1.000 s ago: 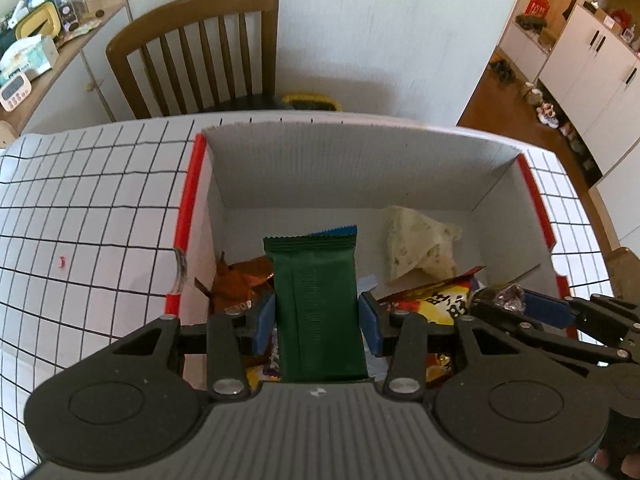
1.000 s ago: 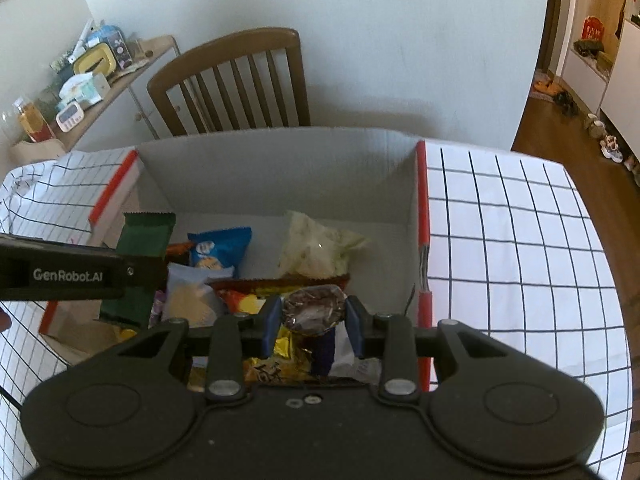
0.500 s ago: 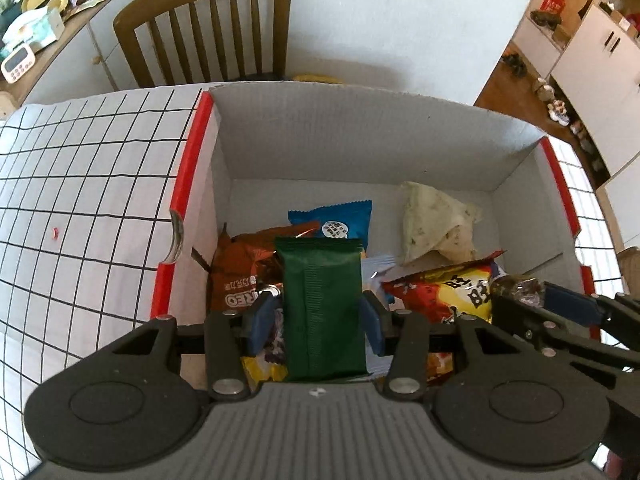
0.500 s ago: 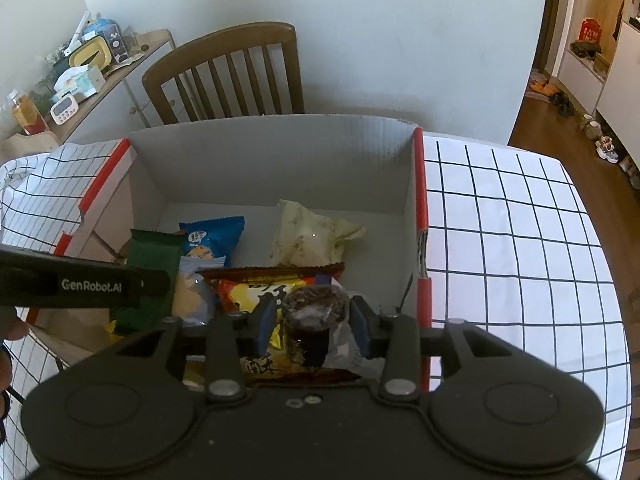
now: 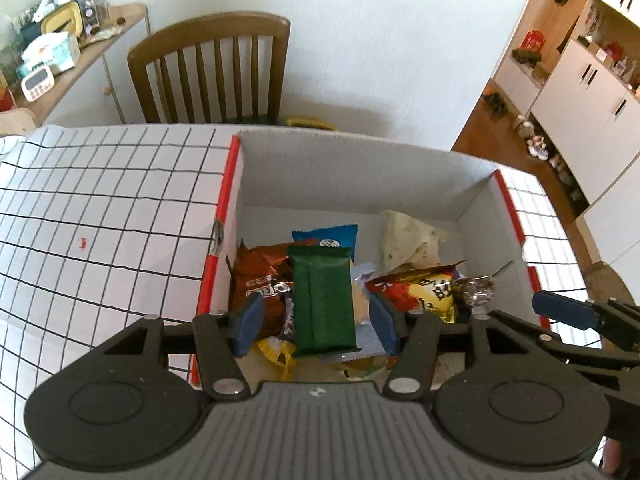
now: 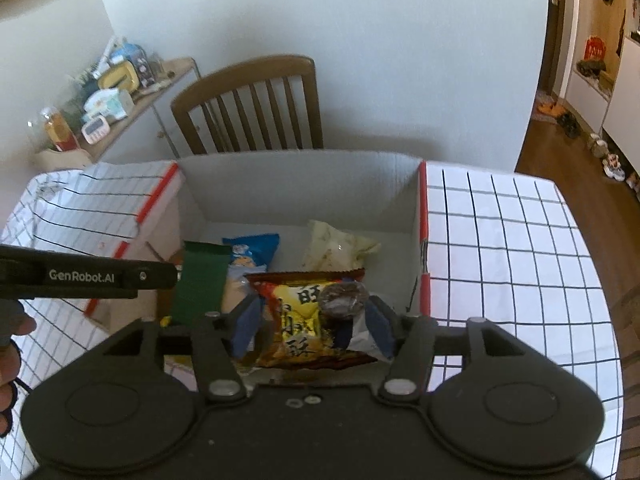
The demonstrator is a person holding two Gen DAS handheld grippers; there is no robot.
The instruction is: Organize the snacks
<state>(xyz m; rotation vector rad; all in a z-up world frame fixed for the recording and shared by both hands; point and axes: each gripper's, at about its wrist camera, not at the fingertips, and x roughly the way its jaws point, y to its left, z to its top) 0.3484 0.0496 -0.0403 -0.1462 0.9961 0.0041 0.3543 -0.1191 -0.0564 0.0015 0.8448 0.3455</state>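
Both wrist views downward, sharing box (image 5: 360,184).

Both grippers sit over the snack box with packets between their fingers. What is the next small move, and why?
Probably lift both grippers clear of the box. The left gripper has just been opening, with gaps either side of the green packet; the right gripper likewise around the dark round snack. Both snacks look released.

A wooden chair (image 5: 216,72) stands behind the checked tablecloth (image 5: 100,208), beside a cluttered shelf (image 5: 60,64).
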